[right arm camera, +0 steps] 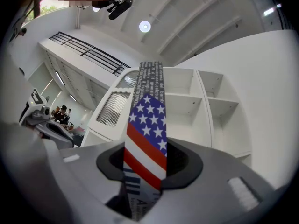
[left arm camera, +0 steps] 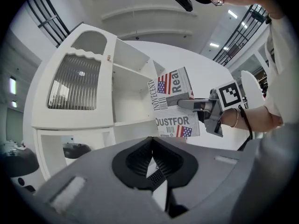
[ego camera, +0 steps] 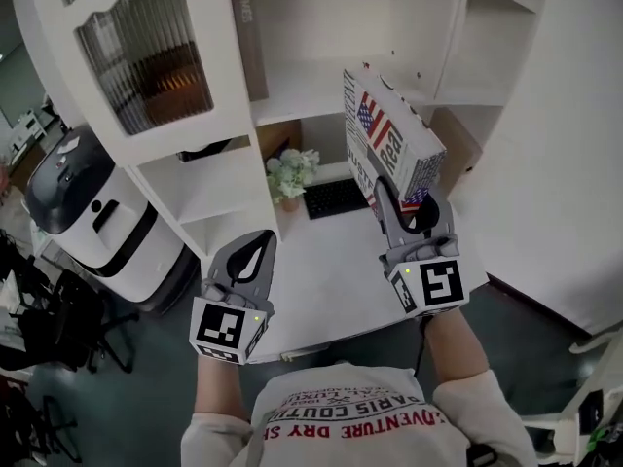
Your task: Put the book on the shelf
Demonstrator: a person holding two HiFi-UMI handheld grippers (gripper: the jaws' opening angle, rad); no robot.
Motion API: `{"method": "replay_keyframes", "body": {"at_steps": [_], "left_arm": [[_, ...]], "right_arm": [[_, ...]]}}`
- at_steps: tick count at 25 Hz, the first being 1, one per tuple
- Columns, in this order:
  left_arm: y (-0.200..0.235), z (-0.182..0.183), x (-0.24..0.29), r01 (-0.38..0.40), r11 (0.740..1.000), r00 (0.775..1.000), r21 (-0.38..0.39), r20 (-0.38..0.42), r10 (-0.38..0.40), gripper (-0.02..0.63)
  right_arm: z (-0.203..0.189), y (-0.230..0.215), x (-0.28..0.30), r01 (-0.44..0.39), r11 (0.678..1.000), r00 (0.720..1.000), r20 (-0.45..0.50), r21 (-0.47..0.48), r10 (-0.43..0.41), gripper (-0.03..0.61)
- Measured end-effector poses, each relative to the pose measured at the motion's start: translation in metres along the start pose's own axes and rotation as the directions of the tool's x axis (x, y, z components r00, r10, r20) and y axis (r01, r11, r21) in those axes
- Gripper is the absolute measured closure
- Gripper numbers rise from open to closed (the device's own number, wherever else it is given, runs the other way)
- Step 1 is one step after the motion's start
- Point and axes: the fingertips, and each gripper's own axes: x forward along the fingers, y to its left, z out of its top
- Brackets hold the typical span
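My right gripper (ego camera: 410, 200) is shut on a book (ego camera: 389, 144) with a stars-and-stripes newsprint cover. The book is held up in the air, tilted, in front of the open compartments of the white shelf unit (ego camera: 304, 88). In the right gripper view its flag-printed spine (right arm camera: 146, 130) stands upright between the jaws, with the shelf unit (right arm camera: 198, 101) beyond it. The left gripper view shows the book (left arm camera: 174, 105) and the right gripper (left arm camera: 195, 104) beside the shelf unit (left arm camera: 128, 90). My left gripper (ego camera: 255, 253) hangs lower left over the desk, shut and holding nothing.
A small potted plant (ego camera: 290, 175) and a black keyboard (ego camera: 334, 198) sit on the white desk (ego camera: 331, 272) under the shelf unit. A ribbed-glass cabinet door (ego camera: 146, 61) is at upper left. A brown book (ego camera: 250, 33) stands in one compartment. A black-and-white machine (ego camera: 86, 212) stands at left.
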Motion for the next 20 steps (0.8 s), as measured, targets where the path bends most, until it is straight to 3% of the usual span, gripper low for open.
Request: {"method": "replay_keyframes", "body": {"at_steps": [11, 20], "left_arm": [[0.02, 0.025, 0.017, -0.155, 0.988, 0.988, 0.03, 0.017, 0.154, 0.607], [0.015, 0.021, 0.026, -0.223, 0.974, 0.975, 0.038, -0.011, 0.224, 0.607]], "right_arm": [[0.052, -0.033, 0.076, -0.067, 0.996, 0.986, 0.145, -0.065, 0.076, 0.426], [0.056, -0.036, 0.135, -0.104, 0.991, 0.979, 0.165, -0.089, 0.117, 0.426]]}}
